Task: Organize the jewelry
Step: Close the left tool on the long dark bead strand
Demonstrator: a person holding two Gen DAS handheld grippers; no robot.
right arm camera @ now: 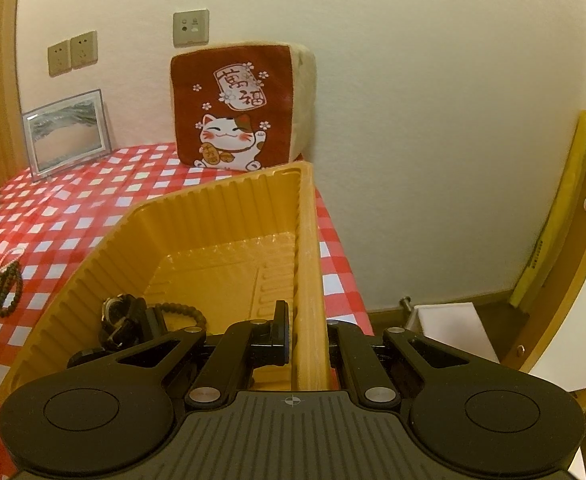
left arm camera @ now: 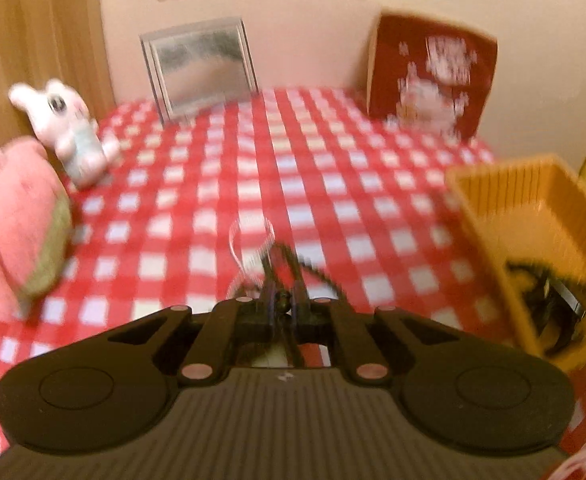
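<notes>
Red-and-white checked tablecloth (left arm camera: 221, 184), wall corner behind, jewelry being sorted into yellow tray (right arm camera: 213, 216).
Left gripper (left arm camera: 281, 276) is closed on a dark bead bracelet (left arm camera: 317, 272); blurred, clear ring beside it. Only the right view shows the right gripper (right arm camera: 309, 328) clamped across the tray's right wall, with a watch (right arm camera: 119, 320) and bead strand (right arm camera: 181, 312) inside, more beads (right arm camera: 1, 292) on cloth left. Tray sits near the table's right edge; cloth mid-table is open. Lucky-cat cushion (right arm camera: 233, 116) and picture frame (left arm camera: 199, 66) at wall.
</notes>
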